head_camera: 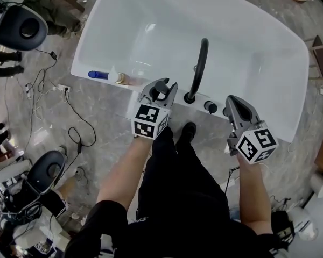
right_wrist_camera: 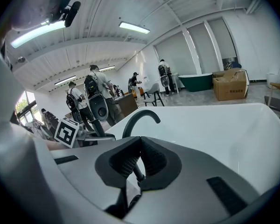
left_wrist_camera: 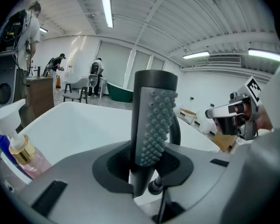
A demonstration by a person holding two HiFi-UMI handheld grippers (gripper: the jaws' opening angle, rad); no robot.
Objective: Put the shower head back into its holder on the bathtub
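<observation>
A dark grey stick-shaped shower head point(left_wrist_camera: 154, 120) with a nubbed face stands upright between the jaws of my left gripper point(left_wrist_camera: 149, 167), which is shut on it. In the head view the left gripper point(head_camera: 160, 86) hovers with the shower head point(head_camera: 161, 90) over the near rim of the white bathtub point(head_camera: 91, 42), just left of the black arched faucet point(head_camera: 199, 69). The right gripper point(head_camera: 234, 104) is shut and holds nothing, close above the rim to the right of two black knobs point(head_camera: 210, 106). In its own view the right gripper point(right_wrist_camera: 139, 160) has its pads pressed together. The holder itself I cannot make out.
A blue bottle point(head_camera: 98, 74) and a pump bottle point(head_camera: 121, 78) lie on the tub's rim left of my left gripper; the pump bottle point(left_wrist_camera: 18, 148) also shows at the left of the left gripper view. Cables point(head_camera: 75, 128) and black equipment point(head_camera: 21, 28) cover the floor at left. People stand far behind.
</observation>
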